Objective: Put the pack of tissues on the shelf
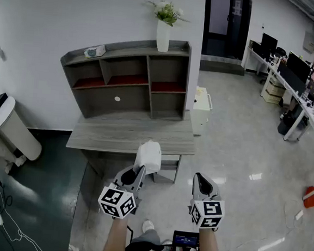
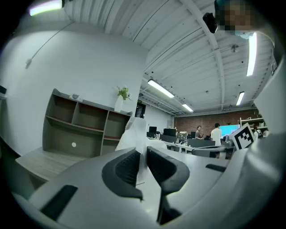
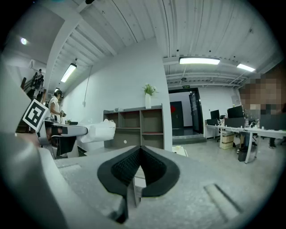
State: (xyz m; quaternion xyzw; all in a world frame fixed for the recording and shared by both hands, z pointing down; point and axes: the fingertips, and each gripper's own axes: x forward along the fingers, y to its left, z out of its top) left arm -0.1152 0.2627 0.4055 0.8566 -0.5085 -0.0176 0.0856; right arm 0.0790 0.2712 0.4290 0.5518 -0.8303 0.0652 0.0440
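In the head view, the left gripper (image 1: 138, 173) holds the white pack of tissues (image 1: 149, 154) by its lower end, up off the desk (image 1: 107, 134) and over its near edge. The grey shelf (image 1: 126, 92) stands along the desk's far edge, with a white vase (image 1: 163, 36) of greenery on its top at the right. The right gripper (image 1: 201, 182) hangs level beside the left one, off the desk's near right corner. In the left gripper view, the jaws are narrow and pinch the thin edge of the pack, which rises between them and covers part of the shelf's right end. In the right gripper view, the jaws meet at their tips with nothing between them; the pack shows at the left, in front of the shelf.
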